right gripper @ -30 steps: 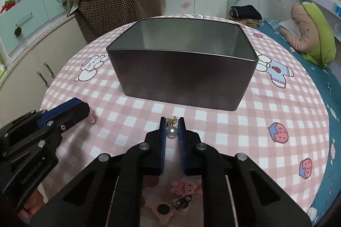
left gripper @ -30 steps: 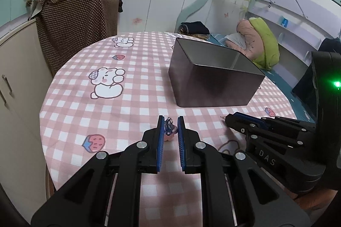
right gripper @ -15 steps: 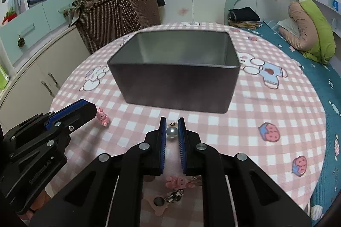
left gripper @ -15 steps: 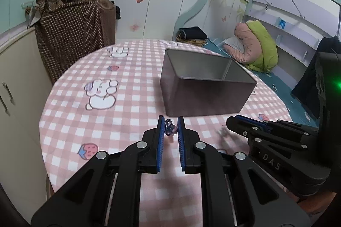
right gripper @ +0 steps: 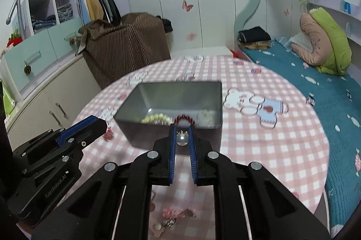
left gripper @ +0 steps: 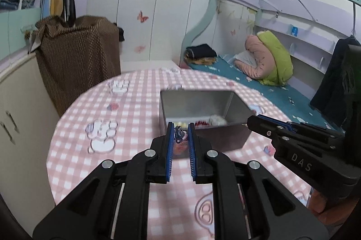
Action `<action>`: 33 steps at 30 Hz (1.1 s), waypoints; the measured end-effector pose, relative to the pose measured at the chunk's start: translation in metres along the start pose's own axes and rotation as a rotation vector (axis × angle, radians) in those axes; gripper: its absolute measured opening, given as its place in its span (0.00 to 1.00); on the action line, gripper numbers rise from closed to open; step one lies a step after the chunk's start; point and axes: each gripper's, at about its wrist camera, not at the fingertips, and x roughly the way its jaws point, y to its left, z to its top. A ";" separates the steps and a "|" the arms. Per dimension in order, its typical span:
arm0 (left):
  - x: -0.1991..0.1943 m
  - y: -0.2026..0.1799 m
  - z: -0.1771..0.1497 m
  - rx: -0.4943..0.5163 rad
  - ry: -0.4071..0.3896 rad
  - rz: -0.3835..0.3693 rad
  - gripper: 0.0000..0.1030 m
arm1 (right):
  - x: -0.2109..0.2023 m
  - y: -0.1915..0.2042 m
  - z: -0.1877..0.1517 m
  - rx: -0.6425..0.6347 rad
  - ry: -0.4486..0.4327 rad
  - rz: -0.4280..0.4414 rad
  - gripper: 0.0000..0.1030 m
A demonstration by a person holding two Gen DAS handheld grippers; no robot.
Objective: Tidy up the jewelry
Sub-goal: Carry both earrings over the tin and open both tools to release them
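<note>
A dark metal box (left gripper: 203, 109) (right gripper: 171, 104) stands open on the pink checked table; bead bracelets lie inside, yellow-white (right gripper: 155, 118) and red (right gripper: 185, 119). My left gripper (left gripper: 180, 135) is shut on a small pink charm with a metal clasp (left gripper: 179, 137), held high in front of the box's near wall. My right gripper (right gripper: 182, 138) is shut on a pearl earring (right gripper: 182, 139), also raised just short of the box's near rim. Each gripper shows in the other's view: the right one (left gripper: 255, 125) and the left one (right gripper: 99, 125).
More pink charms and a keyring (right gripper: 173, 217) lie on the table (right gripper: 270, 145) below my right gripper. A brown dotted cover (right gripper: 126, 46) drapes furniture behind the table, cabinets stand left, and a bed (right gripper: 315, 86) lies right.
Both grippers have risen with their pieces and tilted so that the box's inside now shows. The box looks smaller and farther below.
</note>
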 end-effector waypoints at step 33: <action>0.068 -0.021 0.043 0.061 -0.008 -0.010 0.13 | 0.041 -0.023 0.033 0.036 -0.013 0.048 0.11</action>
